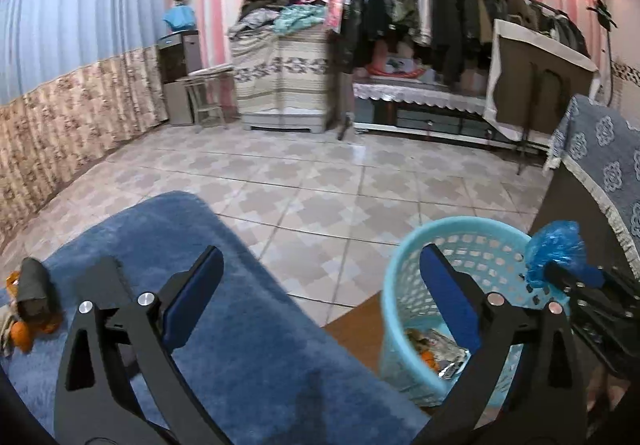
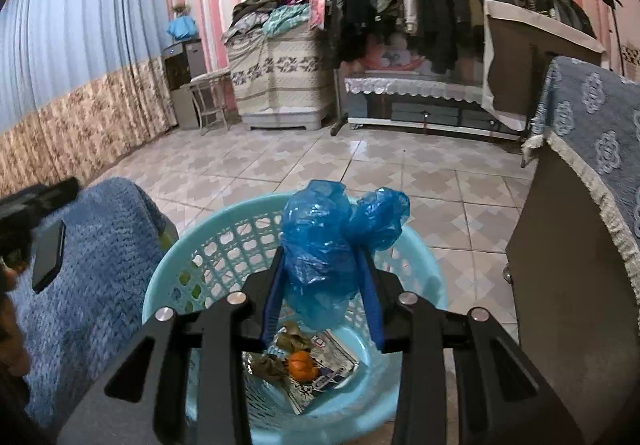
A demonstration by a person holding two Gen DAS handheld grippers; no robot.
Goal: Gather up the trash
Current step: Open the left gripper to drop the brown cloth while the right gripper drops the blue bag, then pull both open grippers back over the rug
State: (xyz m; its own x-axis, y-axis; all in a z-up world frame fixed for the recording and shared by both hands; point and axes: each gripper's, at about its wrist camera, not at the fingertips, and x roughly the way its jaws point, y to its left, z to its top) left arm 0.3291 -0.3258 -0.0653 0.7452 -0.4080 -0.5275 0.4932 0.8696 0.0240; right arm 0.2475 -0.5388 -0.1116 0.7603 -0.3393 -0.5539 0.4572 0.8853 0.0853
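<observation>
My right gripper (image 2: 322, 251) is shut on a crumpled blue plastic bag (image 2: 320, 241) and holds it over the mouth of a light blue plastic basket (image 2: 168, 277). Orange peel (image 2: 300, 363), a printed wrapper (image 2: 334, 365) and brownish scraps lie in the basket's bottom. My left gripper (image 1: 320, 257) stands wide open with nothing between its fingers, above a blue fluffy cloth (image 1: 248, 345), left of the basket (image 1: 394, 285). In the left wrist view the bag (image 1: 556, 245) shows at the right. More orange peel and a dark scrap (image 1: 34, 285) lie on the cloth's far left.
A dark wooden cabinet (image 2: 560, 245) draped with a blue patterned cloth stands right of the basket. Beyond lies a tiled floor (image 1: 320, 181), then a clothes rack (image 1: 440, 13), a covered chest (image 1: 280, 77) and curtains at the left.
</observation>
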